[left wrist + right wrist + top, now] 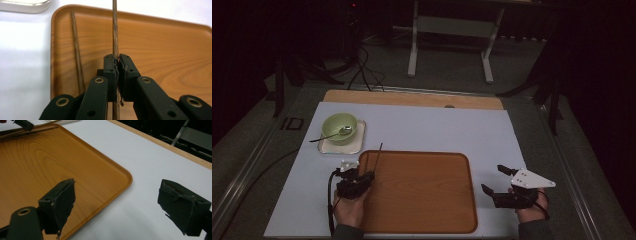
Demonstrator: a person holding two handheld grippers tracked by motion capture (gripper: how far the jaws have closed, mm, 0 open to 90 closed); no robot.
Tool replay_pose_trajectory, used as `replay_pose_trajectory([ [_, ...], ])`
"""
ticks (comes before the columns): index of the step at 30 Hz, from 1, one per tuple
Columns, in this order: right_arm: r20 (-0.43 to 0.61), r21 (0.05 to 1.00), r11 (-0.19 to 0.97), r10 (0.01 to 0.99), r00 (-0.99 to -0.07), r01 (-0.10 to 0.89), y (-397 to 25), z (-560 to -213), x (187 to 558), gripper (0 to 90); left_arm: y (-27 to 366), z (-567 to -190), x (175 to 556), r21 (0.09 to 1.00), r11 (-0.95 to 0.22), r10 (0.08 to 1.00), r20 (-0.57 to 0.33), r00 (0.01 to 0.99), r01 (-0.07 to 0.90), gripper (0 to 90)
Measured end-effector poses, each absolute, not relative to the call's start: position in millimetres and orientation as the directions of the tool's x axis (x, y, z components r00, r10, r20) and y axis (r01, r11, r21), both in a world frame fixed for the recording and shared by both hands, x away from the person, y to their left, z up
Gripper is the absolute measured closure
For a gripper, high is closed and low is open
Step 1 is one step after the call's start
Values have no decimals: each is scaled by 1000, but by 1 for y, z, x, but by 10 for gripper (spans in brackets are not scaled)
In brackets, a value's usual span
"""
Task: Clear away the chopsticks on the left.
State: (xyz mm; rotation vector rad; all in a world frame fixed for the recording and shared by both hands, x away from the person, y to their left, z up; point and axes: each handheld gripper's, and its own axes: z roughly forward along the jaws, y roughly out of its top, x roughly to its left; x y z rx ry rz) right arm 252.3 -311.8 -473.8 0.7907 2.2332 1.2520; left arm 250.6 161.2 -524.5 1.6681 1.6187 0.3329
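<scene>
A wooden tray (422, 200) lies in the middle of the white mat. My left gripper (370, 176) hovers over the tray's left edge, shut on a dark wooden chopstick (115, 30) that points away past the tray's far rim. A second chopstick (76, 50) lies flat in the tray beside the left rim. In the left gripper view the jaws (117, 62) pinch the held chopstick upright between them. My right gripper (492, 179) stands open just off the tray's right edge, with nothing between its jaws (117, 197).
A green bowl (339, 127) with a metal spoon (331, 135) in it sits on a small white tray (357, 145) behind the wooden tray's left corner. The table's wooden far edge (412, 98) borders the mat; dark floor and stands lie beyond.
</scene>
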Motion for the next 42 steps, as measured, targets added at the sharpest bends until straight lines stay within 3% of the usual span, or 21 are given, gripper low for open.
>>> replay_pose_trajectory([
  [11,-110,869,423,671,-733,257,-311,-473,252,141,160,-532,240,659,72,955,-262,139,749,846],
  [28,-109,870,421,673,-732,257,-312,-473,252,141,166,-532,235,664,80,958,-256,125,744,801],
  [42,-112,870,422,673,-731,255,-312,-473,252,141,183,-513,231,696,147,939,-321,121,703,736],
])
